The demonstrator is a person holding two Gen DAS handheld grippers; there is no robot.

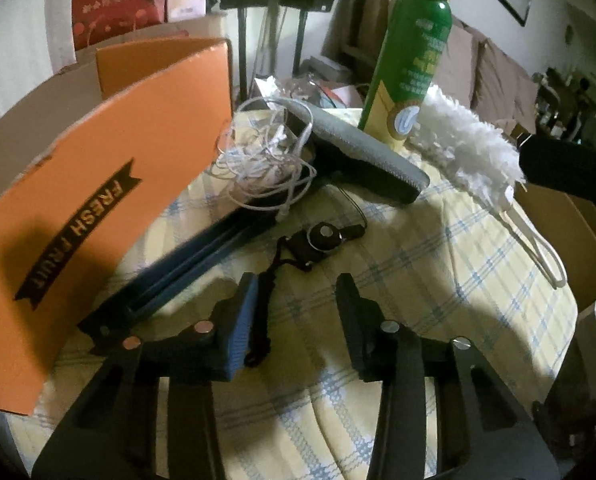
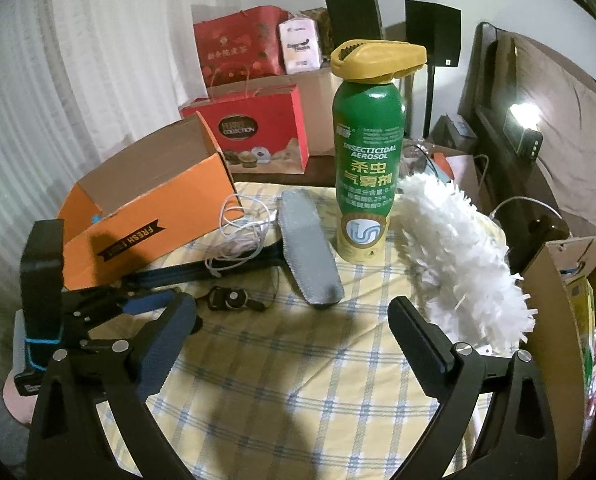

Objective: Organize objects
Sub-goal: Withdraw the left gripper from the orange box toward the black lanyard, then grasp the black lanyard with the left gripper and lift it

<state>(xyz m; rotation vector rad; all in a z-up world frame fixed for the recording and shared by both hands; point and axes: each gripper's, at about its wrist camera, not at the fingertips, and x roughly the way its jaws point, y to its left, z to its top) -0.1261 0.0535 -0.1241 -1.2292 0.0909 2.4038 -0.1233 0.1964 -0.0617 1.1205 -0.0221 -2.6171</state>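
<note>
On the yellow checked tablecloth (image 2: 298, 380) lie a grey-headed brush with a dark blue handle (image 2: 310, 248) (image 1: 362, 156), a tangle of white cable (image 2: 237, 236) (image 1: 261, 164), a small black lanyard clip (image 2: 233, 300) (image 1: 322, 240) and a white fluffy duster (image 2: 458, 256) (image 1: 466, 140). A green insecticide can with a yellow cap (image 2: 368, 152) (image 1: 414, 52) stands upright. An open orange fruit box (image 2: 145, 208) (image 1: 77, 216) sits at the left. My left gripper (image 1: 298, 316) is open and empty, just in front of the lanyard clip. My right gripper (image 2: 293, 332) is open and empty, its right finger beside the duster.
A cardboard box (image 2: 562, 320) stands at the table's right edge. Red gift bags (image 2: 257, 128) and cartons sit behind the table. Black speakers on stands (image 2: 432, 32) and a sofa with cushions (image 2: 558, 120) are at the back right.
</note>
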